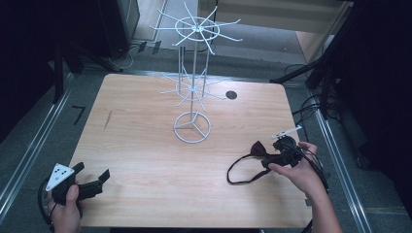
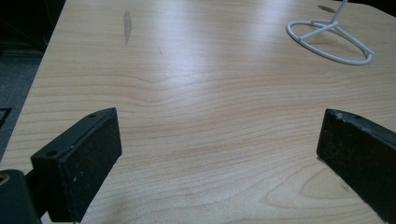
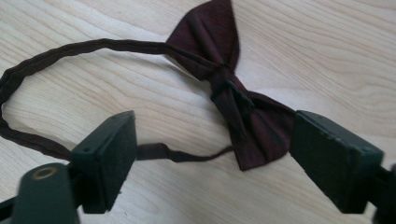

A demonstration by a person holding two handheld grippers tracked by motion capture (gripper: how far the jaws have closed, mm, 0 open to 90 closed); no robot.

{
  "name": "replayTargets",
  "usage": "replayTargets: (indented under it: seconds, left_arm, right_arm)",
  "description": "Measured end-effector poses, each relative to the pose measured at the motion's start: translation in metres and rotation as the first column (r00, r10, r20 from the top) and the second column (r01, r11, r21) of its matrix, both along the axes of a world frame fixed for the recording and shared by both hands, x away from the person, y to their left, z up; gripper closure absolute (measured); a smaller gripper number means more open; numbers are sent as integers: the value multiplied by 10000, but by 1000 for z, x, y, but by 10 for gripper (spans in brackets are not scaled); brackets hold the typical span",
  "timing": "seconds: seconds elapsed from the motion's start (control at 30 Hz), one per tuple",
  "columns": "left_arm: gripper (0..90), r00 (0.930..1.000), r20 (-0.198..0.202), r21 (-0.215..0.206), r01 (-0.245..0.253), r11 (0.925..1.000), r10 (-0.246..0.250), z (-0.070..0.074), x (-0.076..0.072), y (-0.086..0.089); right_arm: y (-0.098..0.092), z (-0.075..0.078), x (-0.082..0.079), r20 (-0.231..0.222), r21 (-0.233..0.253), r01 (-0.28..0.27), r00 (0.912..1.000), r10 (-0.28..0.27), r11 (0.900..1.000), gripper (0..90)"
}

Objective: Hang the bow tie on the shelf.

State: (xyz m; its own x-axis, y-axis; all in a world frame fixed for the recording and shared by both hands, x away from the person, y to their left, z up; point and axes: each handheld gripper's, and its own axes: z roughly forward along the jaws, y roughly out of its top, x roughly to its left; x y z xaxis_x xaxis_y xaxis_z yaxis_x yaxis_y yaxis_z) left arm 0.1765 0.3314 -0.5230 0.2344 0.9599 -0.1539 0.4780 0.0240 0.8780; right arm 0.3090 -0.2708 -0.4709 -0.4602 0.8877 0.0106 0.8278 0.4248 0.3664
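Right of the white wire rack (image 1: 193,82), near the table's (image 1: 145,145) right edge, a dark red bow tie (image 3: 236,100) is lying flat, its strap loop (image 3: 56,70) trailing away from the rack. The right gripper (image 3: 212,158) is sitting over it, jaws spread wide, one bow wing lying between them, just beside one jaw; contact unclear. Nothing is blocking it. Well left of the rack, the left gripper (image 2: 217,154) is hovering over bare wood, jaws wide apart, holding nothing.

Splayed tool (image 2: 212,158) over wooden table (image 2: 196,93)
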Motion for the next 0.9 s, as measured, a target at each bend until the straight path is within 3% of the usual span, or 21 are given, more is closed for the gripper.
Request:
replayTargets:
  seconds: [0.2, 0.37, 0.47, 0.57, 0.77, 0.9]
  left_arm:
    - [4, 10000, -52, -31, 37, 10000, -38, 0, 0, 0]
    - [4, 10000, -70, -16, 46, 10000, -46, 0, 0, 0]
    - [4, 10000, -67, -30, 46, 10000, -46, 0, 0, 0]
    - [4, 10000, -87, -18, 45, 10000, -45, 0, 1, 0]
    - [4, 9999, -128, -22, 36, 10000, -37, 0, 1, 0]
    - [4, 9999, -137, -23, 32, 10000, -32, 0, 1, 1]
  right_arm:
    - [17, -7, 16, -865, -464, -354, 9958, 313, 9983, 96]
    - [20, -14, 29, -877, -997, -163, 9961, 75, 9949, 106]
    - [18, -22, 37, -1110, -1257, 2, 9937, -142, 9921, 127]
    - [16, -26, 44, -1342, -1492, 259, 9899, -462, 9885, 225]
    - [15, -29, 51, -1895, -1229, 464, 9794, -694, 9913, 409]
    - [14, -30, 53, -1846, -1374, 760, 9776, -1009, 9876, 517]
